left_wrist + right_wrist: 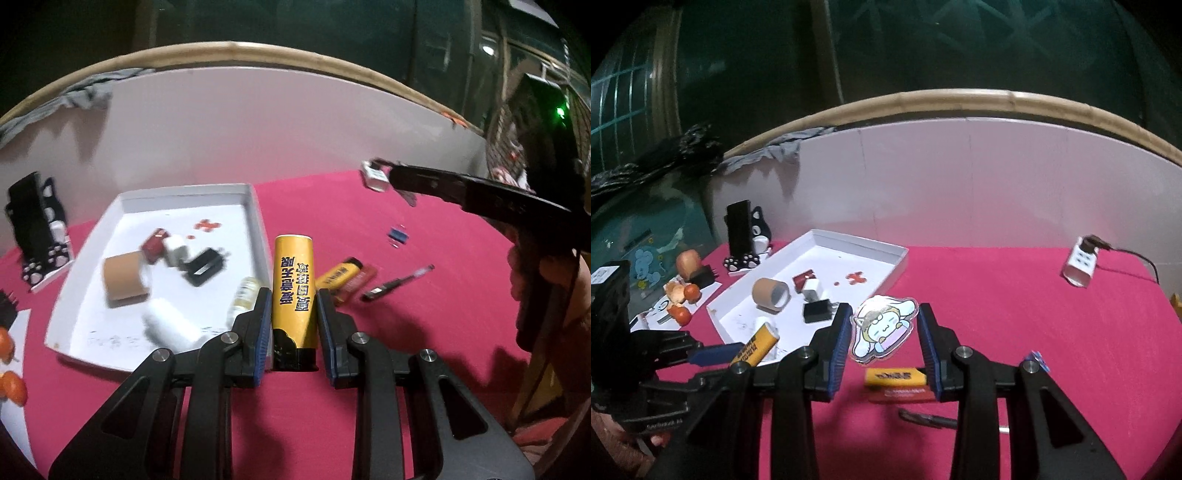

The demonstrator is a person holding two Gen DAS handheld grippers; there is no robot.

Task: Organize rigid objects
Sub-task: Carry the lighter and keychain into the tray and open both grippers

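- Lighter sits between the pads of our left gripper, gripped near its dark base; its yellow body points forward, near the tray wall.
- We judge it stiff, light and smooth, so it may slip; a grip across the flat sides is best.
- Our right gripper pinches a cartoon charm by its edges, jaws partly closed on it.
- We judge the charm thin, hard plastic, very light, easy to twist out.
- Both grippers point forward and down, above the red cloth.
- In the tray lie a tape roll and small pieces; a second lighter and a pen remain on the cloth.
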